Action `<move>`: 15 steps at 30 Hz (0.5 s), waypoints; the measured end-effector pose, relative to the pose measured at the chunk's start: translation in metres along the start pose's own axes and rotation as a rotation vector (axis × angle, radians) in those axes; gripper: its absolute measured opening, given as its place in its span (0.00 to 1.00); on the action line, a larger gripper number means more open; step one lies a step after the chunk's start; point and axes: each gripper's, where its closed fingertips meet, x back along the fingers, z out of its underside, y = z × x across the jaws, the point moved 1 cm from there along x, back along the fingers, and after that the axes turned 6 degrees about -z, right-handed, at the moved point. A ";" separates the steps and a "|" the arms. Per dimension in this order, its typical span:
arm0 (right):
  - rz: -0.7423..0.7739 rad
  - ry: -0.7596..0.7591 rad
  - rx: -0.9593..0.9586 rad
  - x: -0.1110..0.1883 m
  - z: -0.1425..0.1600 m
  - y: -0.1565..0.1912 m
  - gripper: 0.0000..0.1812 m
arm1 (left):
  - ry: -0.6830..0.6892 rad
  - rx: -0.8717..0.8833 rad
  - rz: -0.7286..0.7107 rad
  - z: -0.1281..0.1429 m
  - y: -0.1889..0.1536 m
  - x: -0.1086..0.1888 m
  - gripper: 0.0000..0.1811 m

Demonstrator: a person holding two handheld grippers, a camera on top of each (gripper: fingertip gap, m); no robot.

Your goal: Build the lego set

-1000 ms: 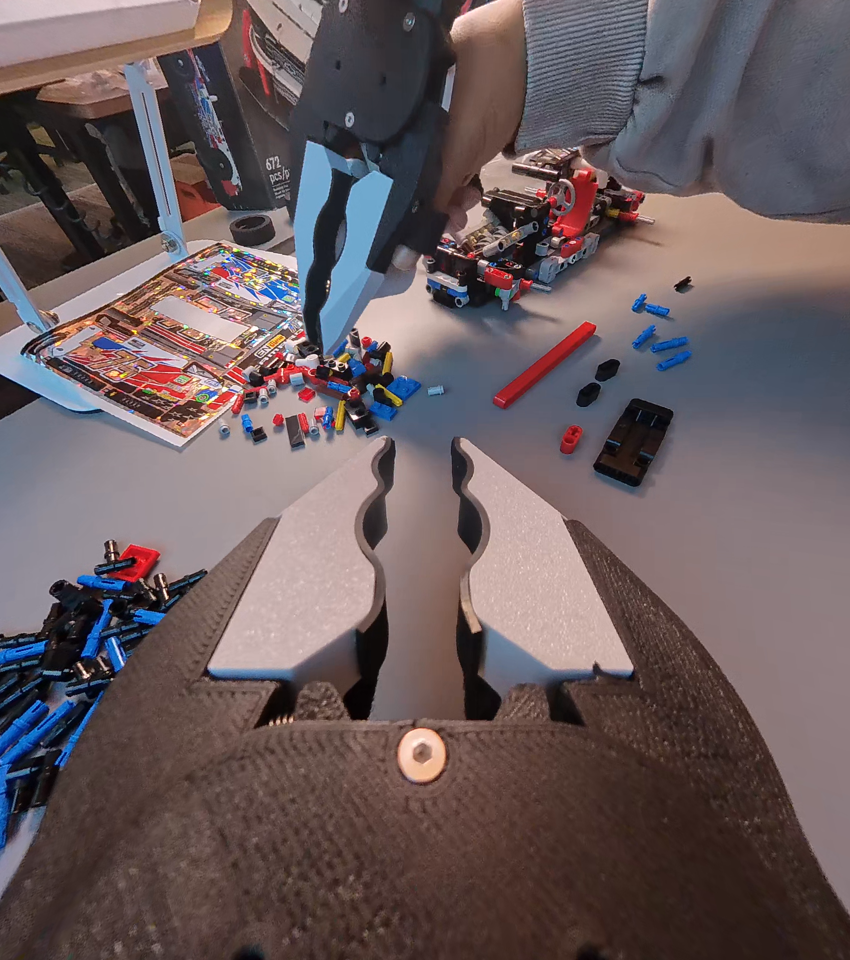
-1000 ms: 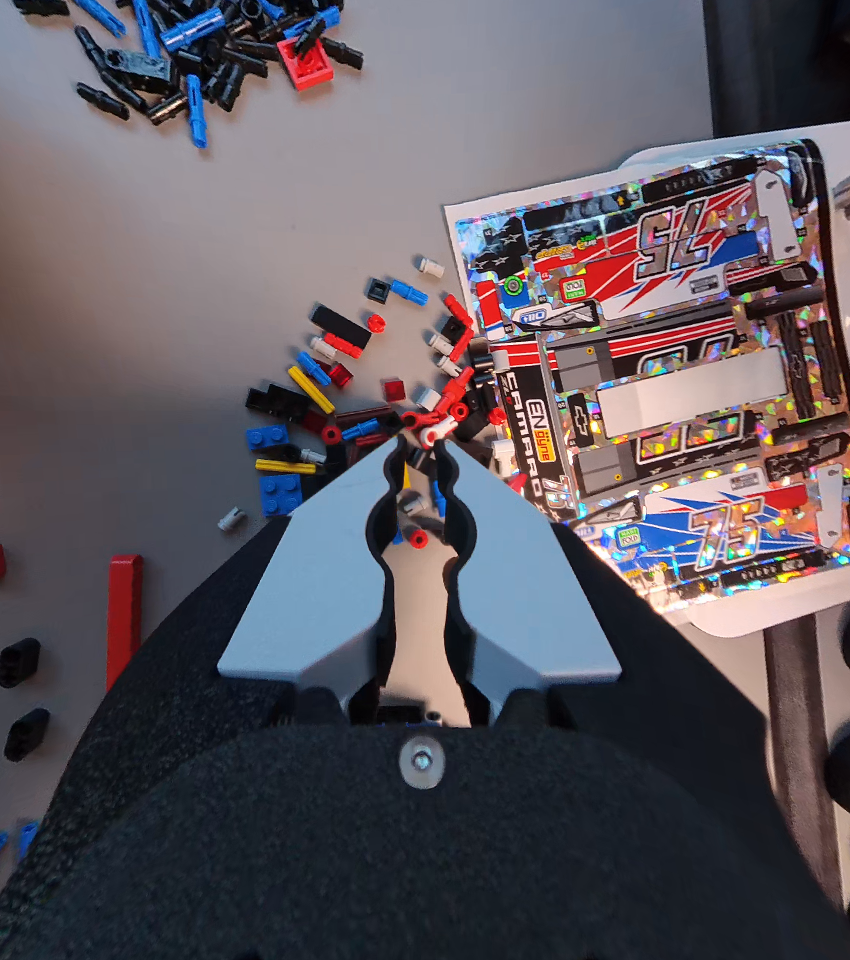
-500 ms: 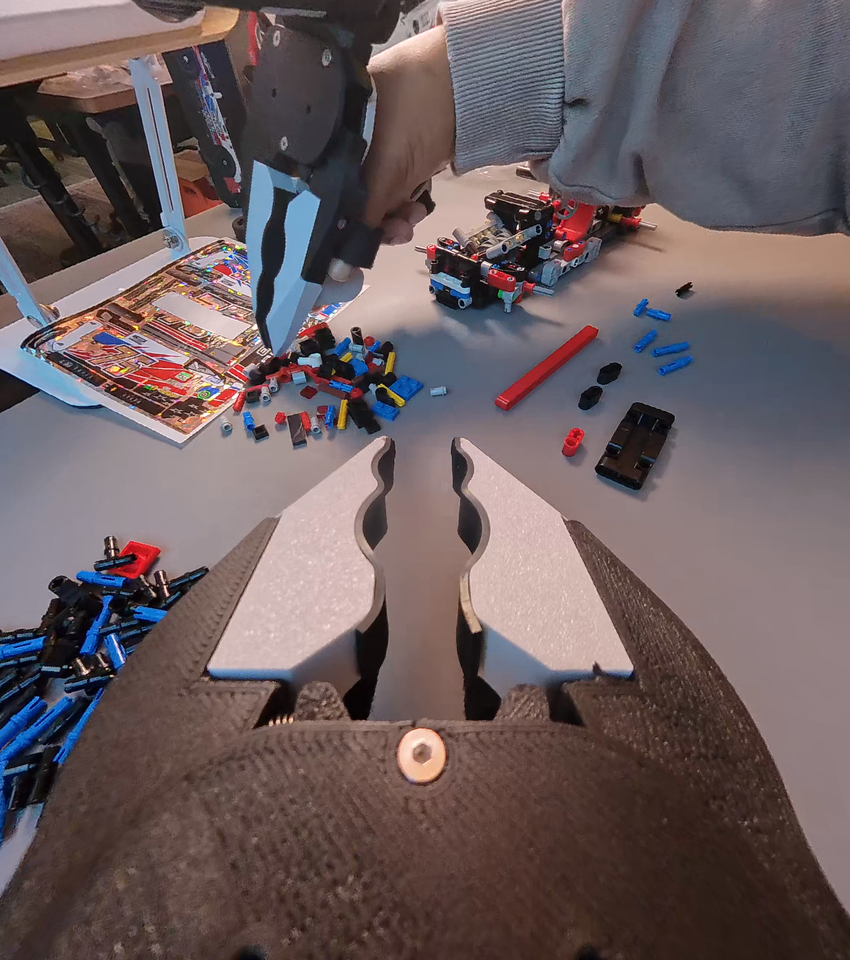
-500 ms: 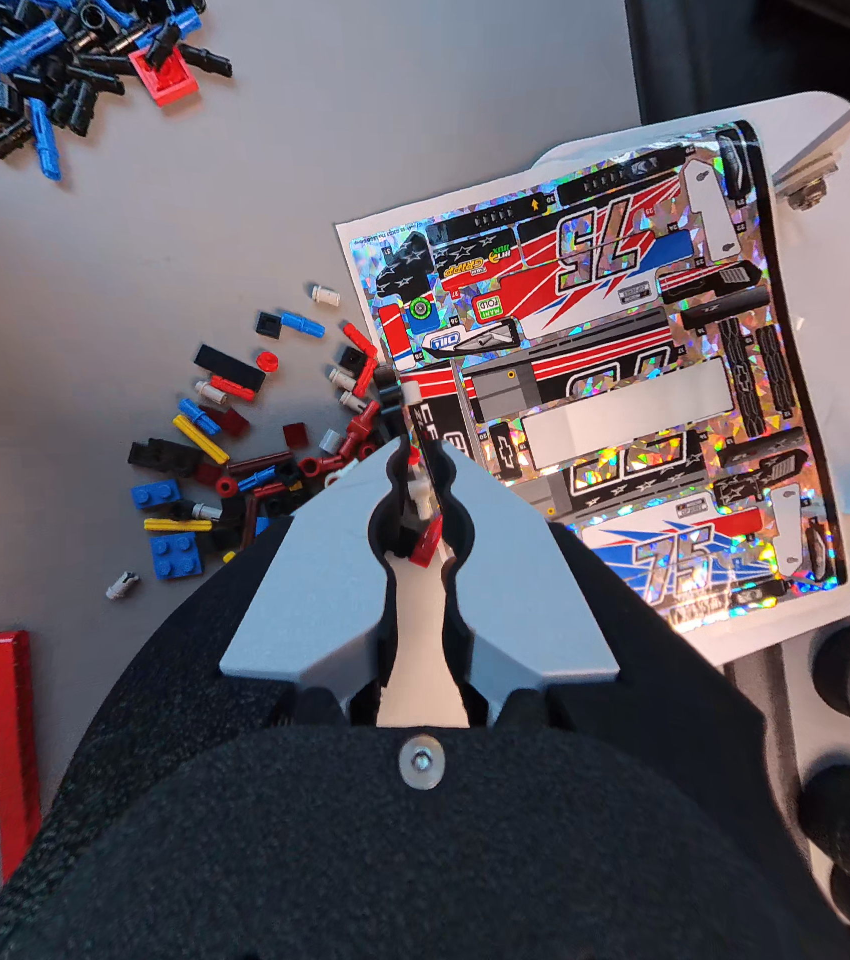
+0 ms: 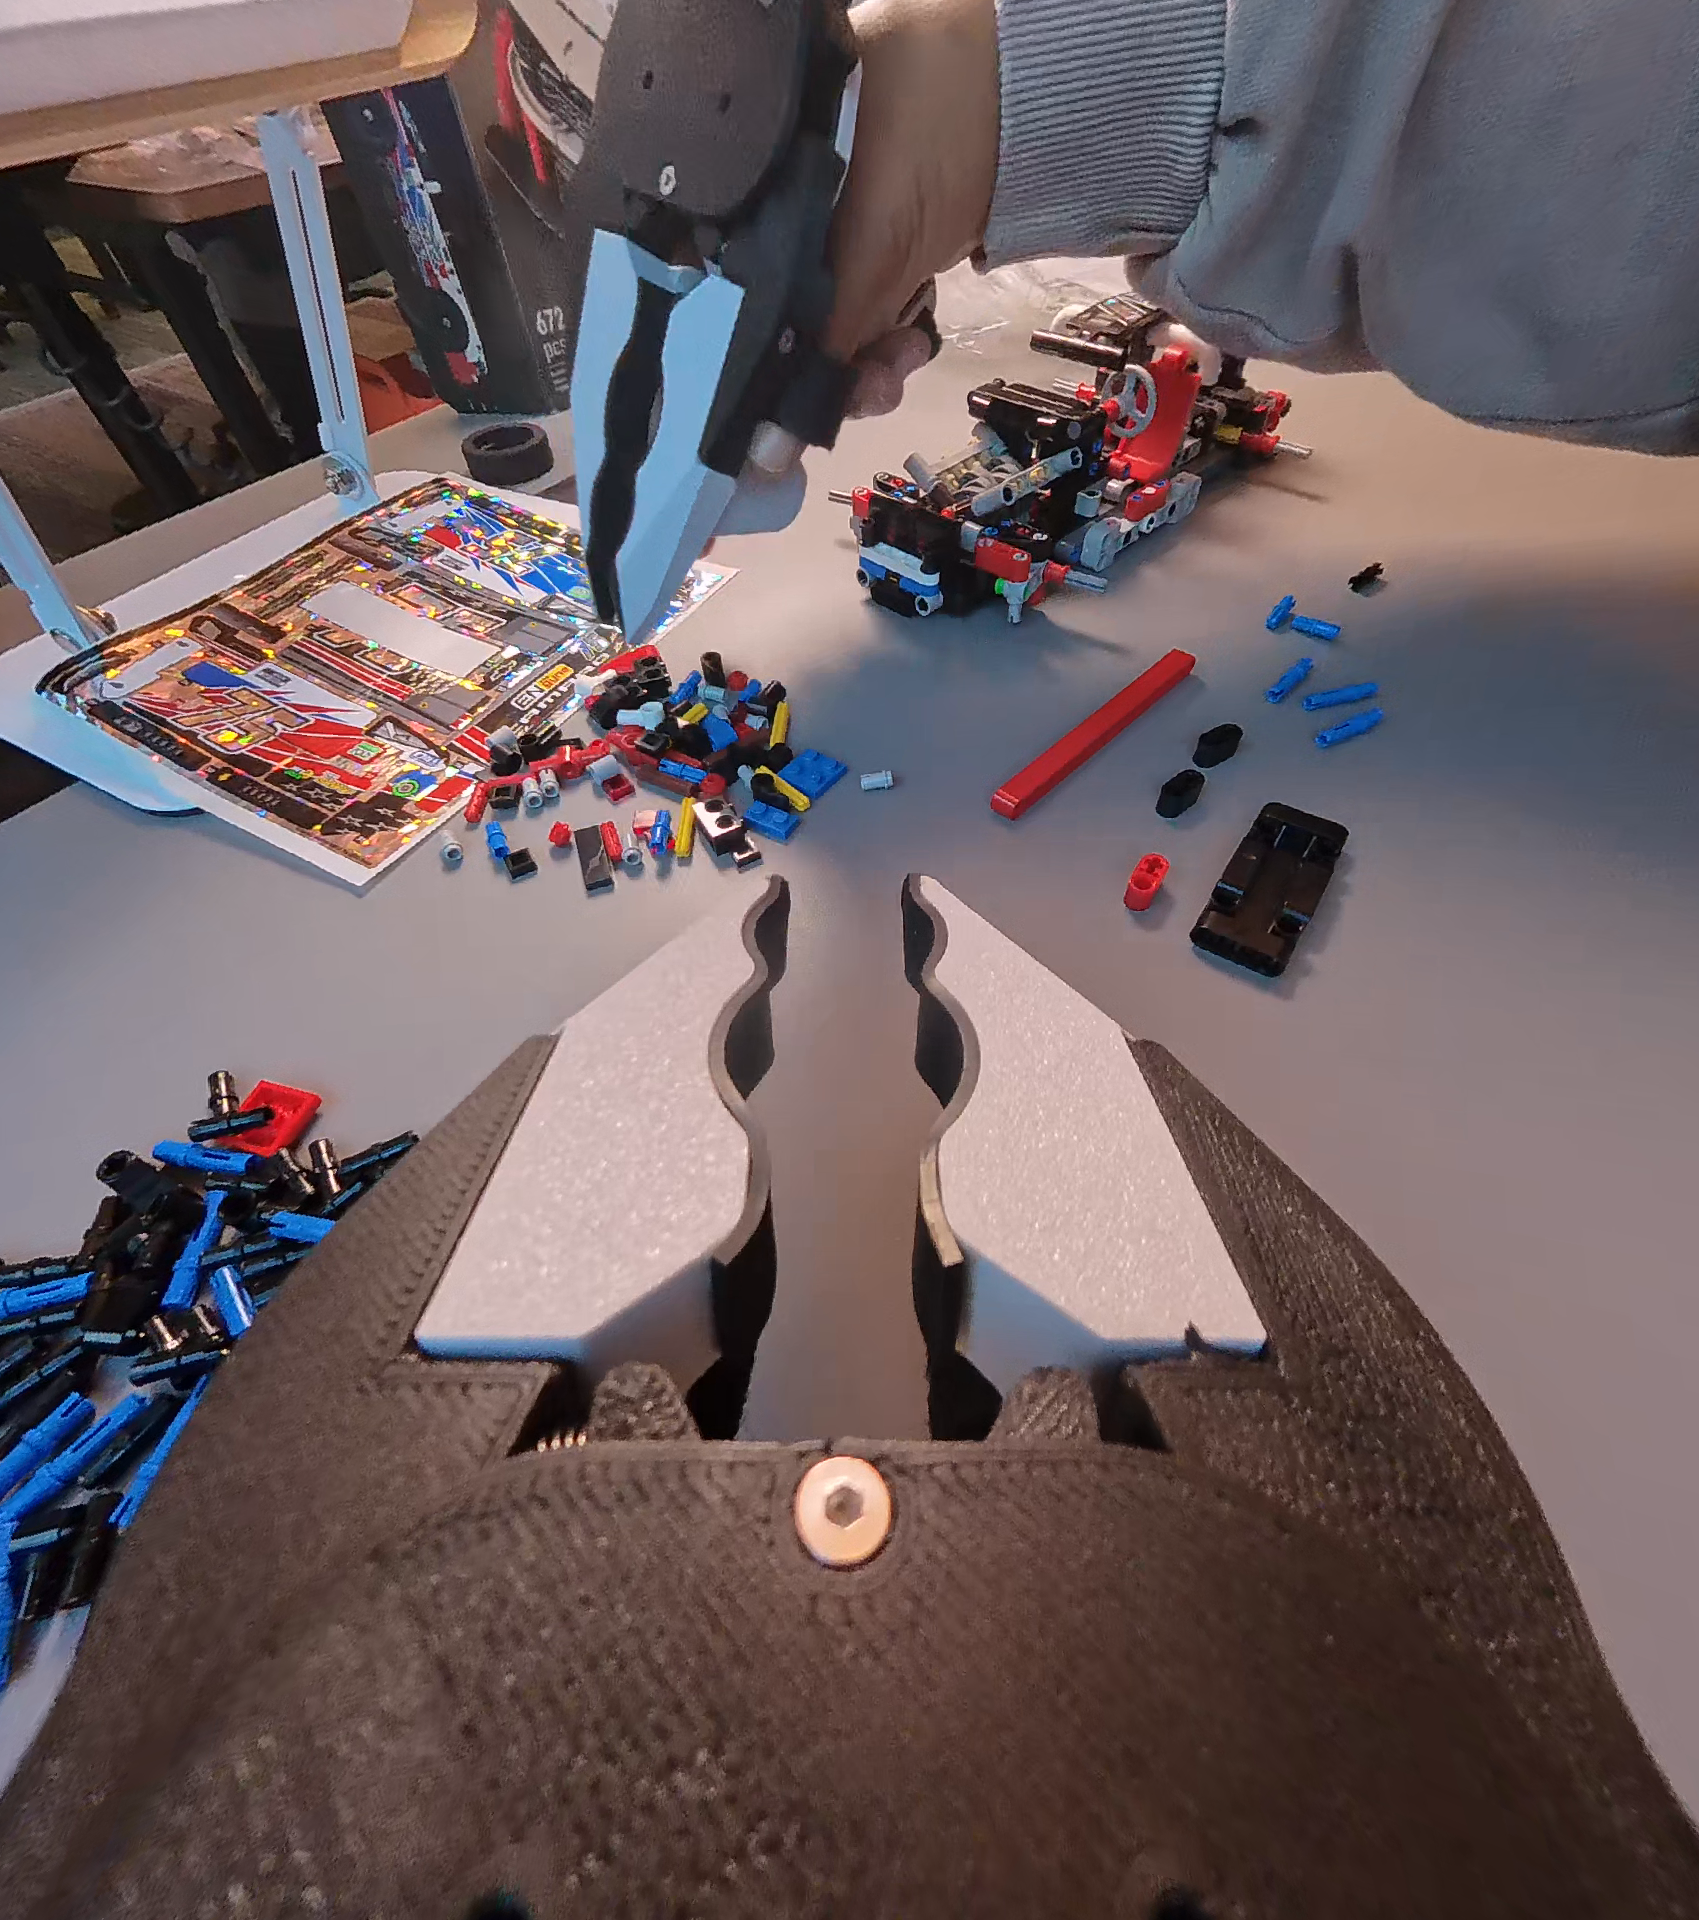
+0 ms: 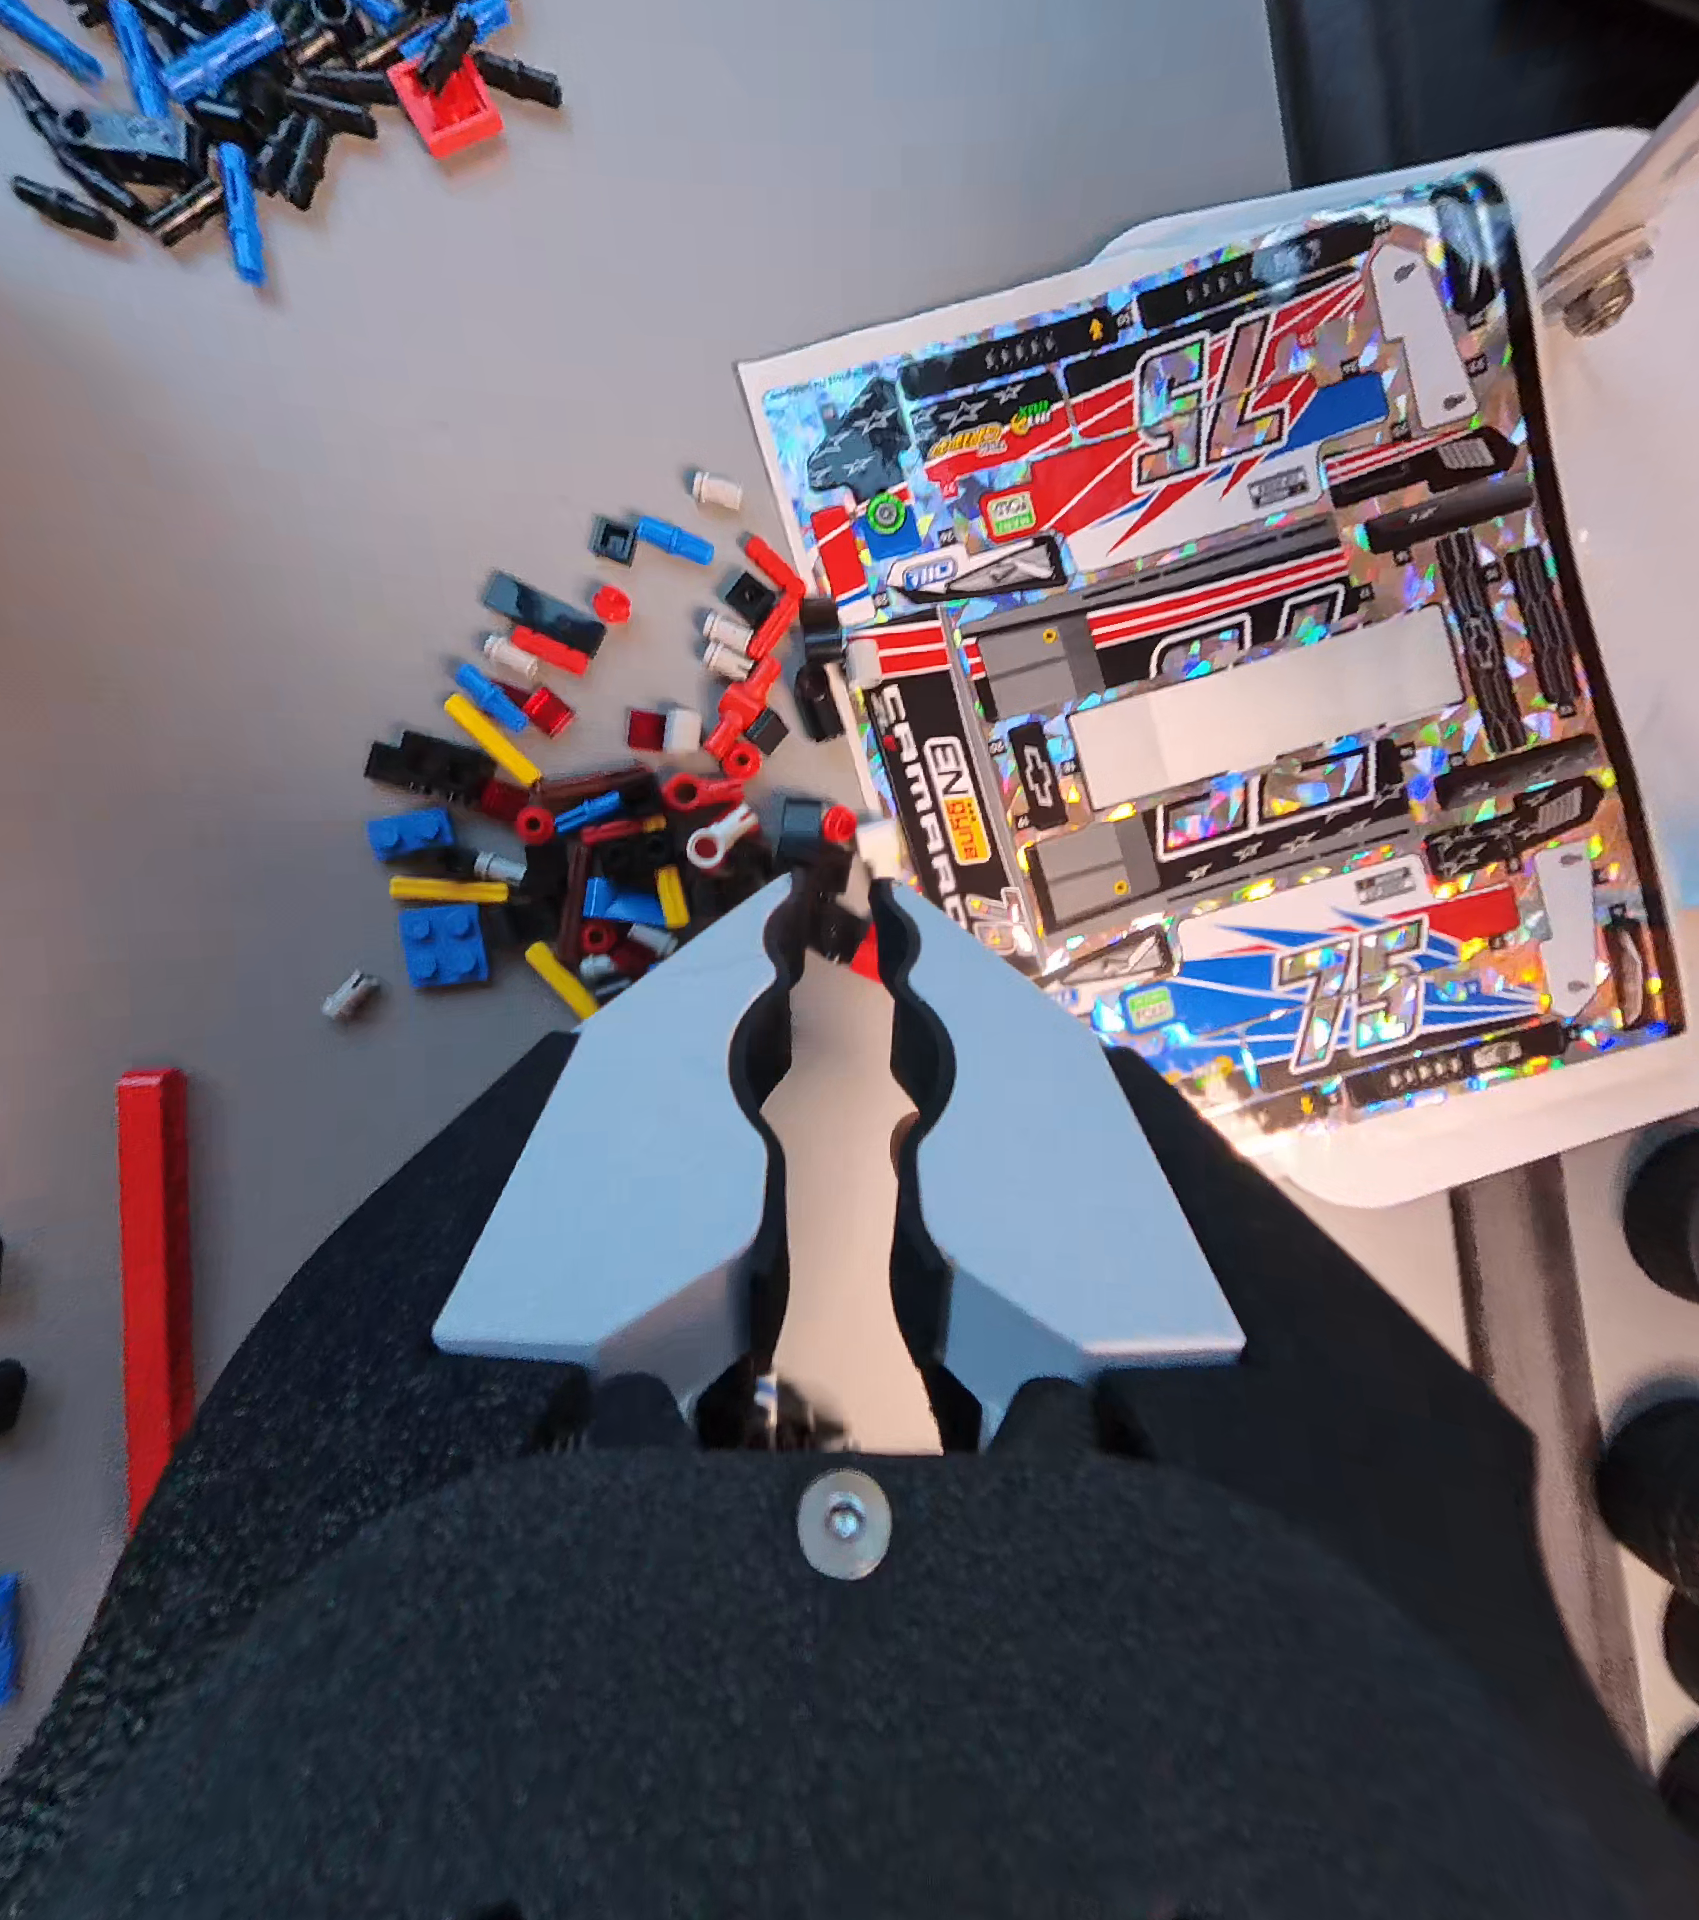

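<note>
Since half a second ago the right gripper point(image 6: 829, 899) has moved back toward the mixed pile point(image 5: 679, 748) and now points down at its edge by the sticker sheet point(image 5: 325, 675). In the right wrist view its jaws stand a narrow gap apart, with small dark and red parts at the tips; I cannot tell if they grip one. The left gripper point(image 5: 843, 894) has not moved; its jaws are partly open and hold nothing, low over the bare grey table point(image 5: 1447, 1143).

In the left wrist view, from the gripper tips:
- The sticker sheet lies at 10 o'clock, on a white stand base point(image 5: 3, 707).
- The half-built car point(image 5: 1063, 488) stands at 1 o'clock, well apart from the pile.
- The pile of blue and black pins point(image 5: 76, 1351) lies at 8 o'clock, with a red plate point(image 5: 276, 1112) on its far edge.
- The mixed pile sits at 11 o'clock and touches the sheet's edge.
- A red beam point(image 5: 1094, 732) lies at 1 o'clock.
- A black frame piece point(image 5: 1269, 888) is at 3 o'clock, with a small red connector point(image 5: 1146, 881) just beside it.
- Two black connectors point(image 5: 1198, 769) lie near the beam.
- A few blue pins point(image 5: 1328, 701) are farther, at 2 o'clock.
</note>
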 end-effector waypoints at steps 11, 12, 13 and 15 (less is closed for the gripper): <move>-0.110 0.016 0.079 -0.012 0.007 0.036 0.10 | 0.007 -0.013 -0.013 0.001 0.000 -0.001 0.11; -0.110 0.026 0.086 -0.014 0.007 0.037 0.11 | 0.007 -0.013 -0.013 0.001 0.000 -0.001 0.11; -0.113 0.026 0.088 -0.016 0.006 0.037 0.12 | 0.006 -0.012 -0.014 0.001 0.001 0.000 0.11; -0.107 0.021 0.083 -0.017 0.003 0.036 0.10 | 0.005 -0.010 -0.014 0.001 0.001 0.000 0.11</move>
